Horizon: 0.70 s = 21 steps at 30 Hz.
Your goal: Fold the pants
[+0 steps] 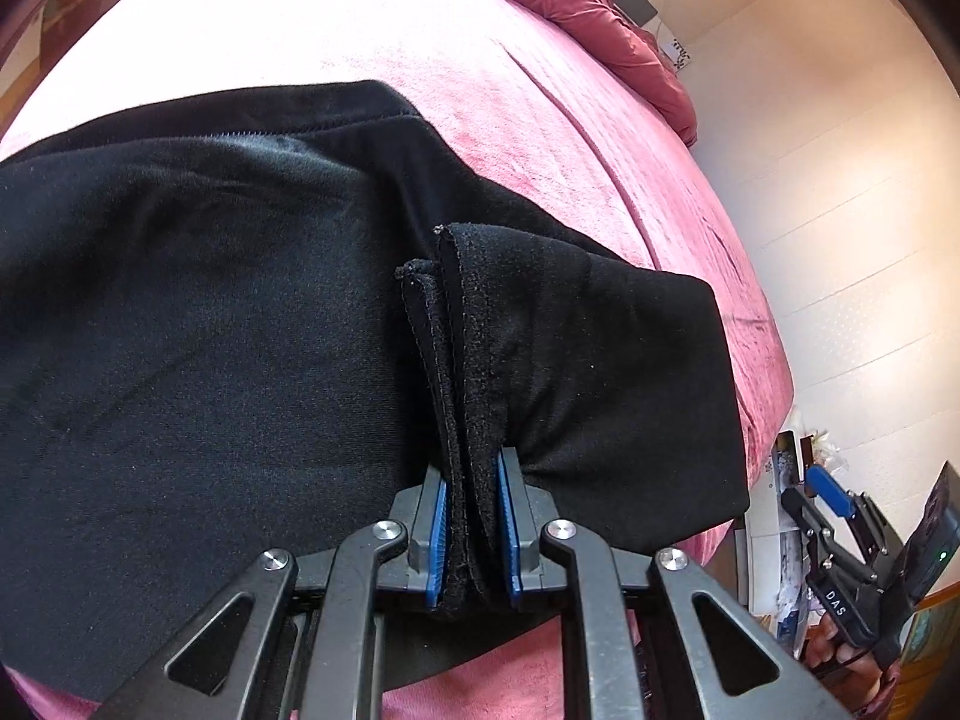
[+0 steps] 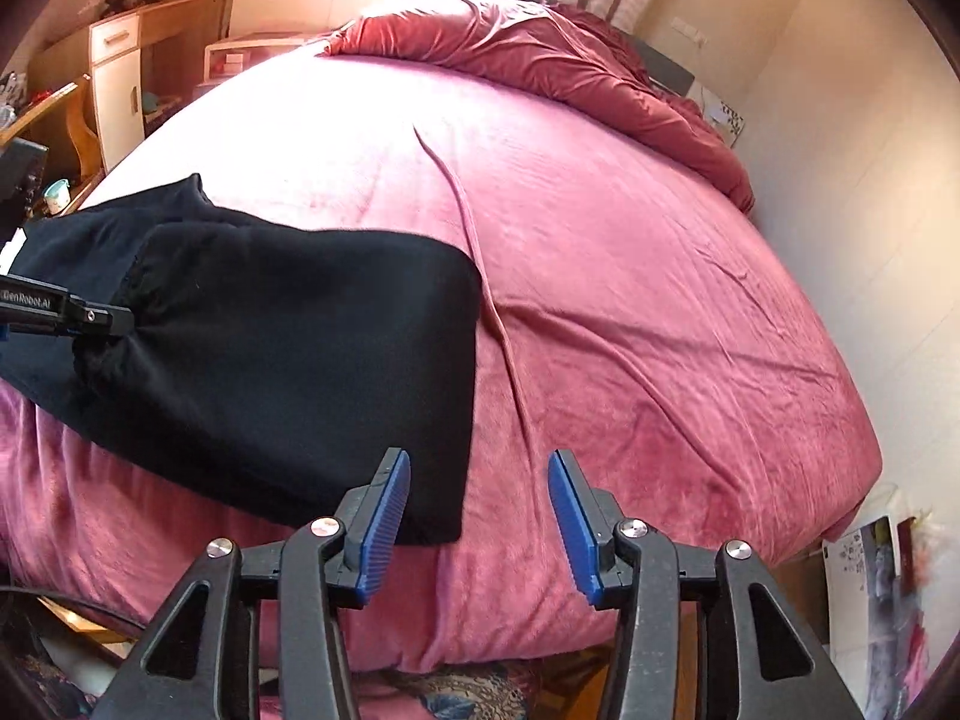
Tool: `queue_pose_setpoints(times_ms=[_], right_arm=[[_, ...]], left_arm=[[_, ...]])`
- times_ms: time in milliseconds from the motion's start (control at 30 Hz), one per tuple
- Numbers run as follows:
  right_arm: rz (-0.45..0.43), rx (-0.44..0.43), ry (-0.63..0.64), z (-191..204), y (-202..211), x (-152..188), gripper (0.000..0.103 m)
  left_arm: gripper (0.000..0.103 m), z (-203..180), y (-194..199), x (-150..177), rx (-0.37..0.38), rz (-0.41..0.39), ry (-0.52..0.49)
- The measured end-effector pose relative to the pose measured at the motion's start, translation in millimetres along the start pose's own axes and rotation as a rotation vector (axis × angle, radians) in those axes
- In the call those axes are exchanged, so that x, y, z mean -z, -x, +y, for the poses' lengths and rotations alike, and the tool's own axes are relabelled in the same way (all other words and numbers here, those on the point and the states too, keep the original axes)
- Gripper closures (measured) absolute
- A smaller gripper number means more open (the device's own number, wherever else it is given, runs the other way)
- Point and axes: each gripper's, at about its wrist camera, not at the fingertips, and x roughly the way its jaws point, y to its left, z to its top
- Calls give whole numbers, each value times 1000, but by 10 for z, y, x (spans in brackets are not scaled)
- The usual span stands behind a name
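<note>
One rumpled duvet (image 2: 540, 54), wooden cabinet (image 2: 114, 78)

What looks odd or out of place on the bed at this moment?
Nothing is spilled or damaged. The black pants lie partly folded on the pink bed cover, one bunched edge clamped in the left tool. The right tool is open, holding nothing. A long crease crosses the cover.

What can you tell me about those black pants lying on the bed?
The black pants are soft, matte, fleece-like fabric, already folded into a thick flat bundle on the pink bedspread near the bed's front edge. Stitched hems show at the layered edges. The left gripper is shut on several bunched layers of them, puckering the cloth. The right gripper is open, holding nothing.
</note>
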Motion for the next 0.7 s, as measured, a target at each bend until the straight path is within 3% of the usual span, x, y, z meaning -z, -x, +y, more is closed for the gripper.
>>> queue_pose_setpoints(times_ms=[400, 700], right_arm=[[-126, 3, 79, 417, 170, -487, 54], [-146, -17, 119, 600, 151, -633, 53]], left_arm=[[84, -106, -72, 97, -41, -24, -12], [78, -96, -67, 108, -50, -28, -4]])
